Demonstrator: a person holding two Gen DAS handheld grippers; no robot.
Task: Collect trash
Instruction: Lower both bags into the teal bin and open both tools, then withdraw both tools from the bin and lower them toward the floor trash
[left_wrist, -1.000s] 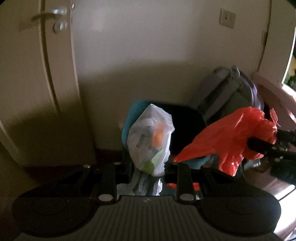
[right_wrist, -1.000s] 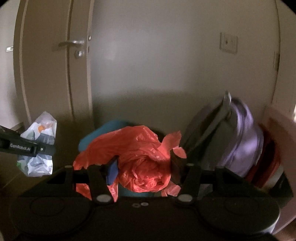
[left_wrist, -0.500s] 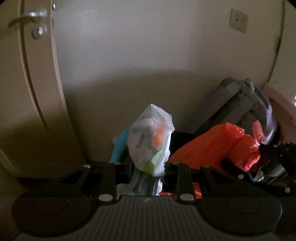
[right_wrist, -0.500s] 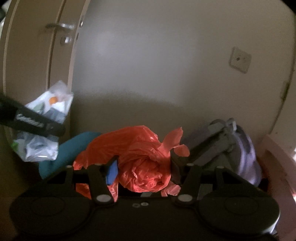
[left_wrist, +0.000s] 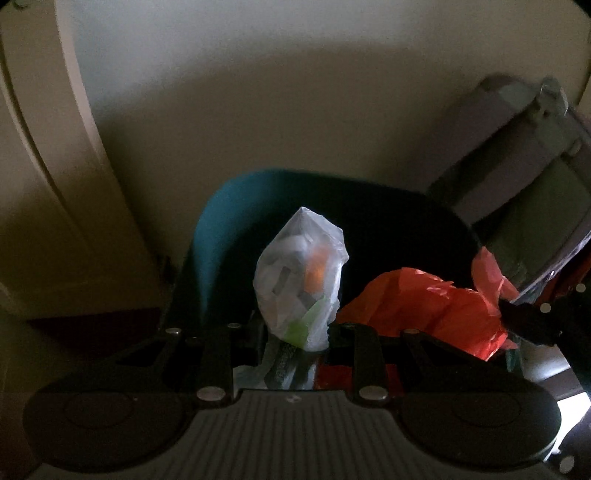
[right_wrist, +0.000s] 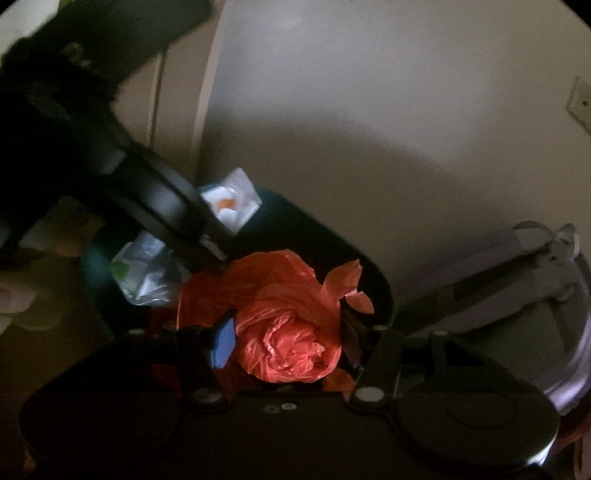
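Left gripper (left_wrist: 295, 332) is narrowed down and pinches the white bag (left_wrist: 301, 280) low down; the bag stands up between the fingers (left_wrist: 218, 354), translucent, with orange and green scraps visible inside. Crumpled plastic from the same bag bunches below the pinch. The bag hangs over the mouth of the teal bin (left_wrist: 221, 229), whose inside is dark.

Right gripper (right_wrist: 288, 339) stands about half spread, pads pressed on a bulky wad of the red bag (right_wrist: 291, 332). Left finger with a blue pad (right_wrist: 221, 343) sits against one side of the wad, the dark right finger (right_wrist: 376, 358) against the other. Loose red flaps stick out up and right of the wad. This bag is also over the bin (right_wrist: 362, 266) opening, near the right-hand rim.

From the left wrist view the red bag (left_wrist: 424, 310) sits just right of the white bag, close but contact unclear, and the right gripper (left_wrist: 528, 325) shows only as a dark shape at its far end. From the right wrist view the left gripper (right_wrist: 207, 240) comes in from upper left, blurred, with the white bag (right_wrist: 229, 201) bulging above and below its fingers, touching or nearly touching the red bag's edge.

A grey-purple backpack (left_wrist: 517, 155) leans on the wall right of the bin. A cream door (left_wrist: 44, 166) is at left. Scene is dim, edges blurred.
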